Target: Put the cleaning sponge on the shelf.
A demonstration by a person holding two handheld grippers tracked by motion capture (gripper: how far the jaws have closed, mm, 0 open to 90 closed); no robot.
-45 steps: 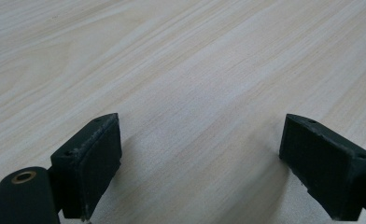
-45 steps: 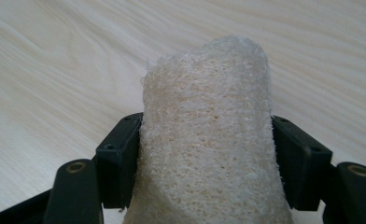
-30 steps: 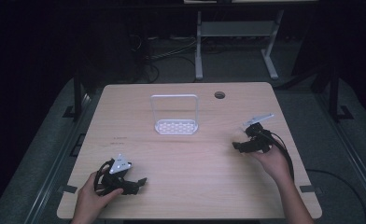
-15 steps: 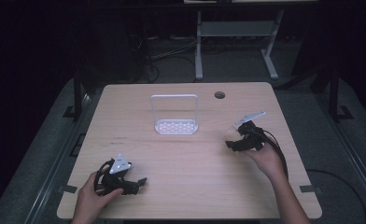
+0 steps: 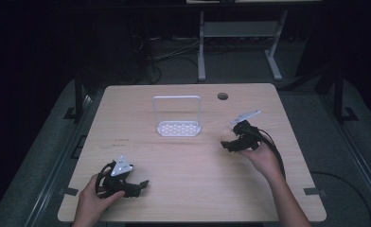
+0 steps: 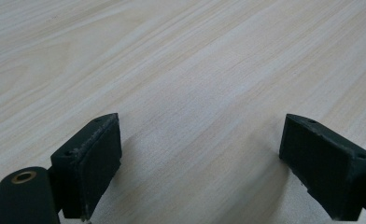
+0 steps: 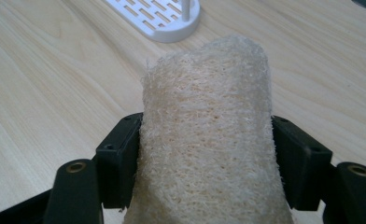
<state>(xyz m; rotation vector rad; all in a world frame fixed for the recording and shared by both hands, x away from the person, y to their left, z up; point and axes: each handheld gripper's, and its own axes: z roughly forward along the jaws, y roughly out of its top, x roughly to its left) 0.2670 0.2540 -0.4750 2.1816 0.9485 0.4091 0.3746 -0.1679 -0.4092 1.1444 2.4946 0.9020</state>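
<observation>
From up high, my right tongs have slid closer to the white rack than a moment ago, so the sponge is on its way there. My left tongs rest open near the table edge. Their own camera shows empty jaws over bare wood. My right camera shows the fuzzy sponge squeezed tight between my jaws.

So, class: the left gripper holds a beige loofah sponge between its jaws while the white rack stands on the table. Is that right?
Not quite: the right gripper holds the loofah sponge, as the right gripper view shows. The left gripper is open with nothing in it. The white rack does stand on the table.
</observation>
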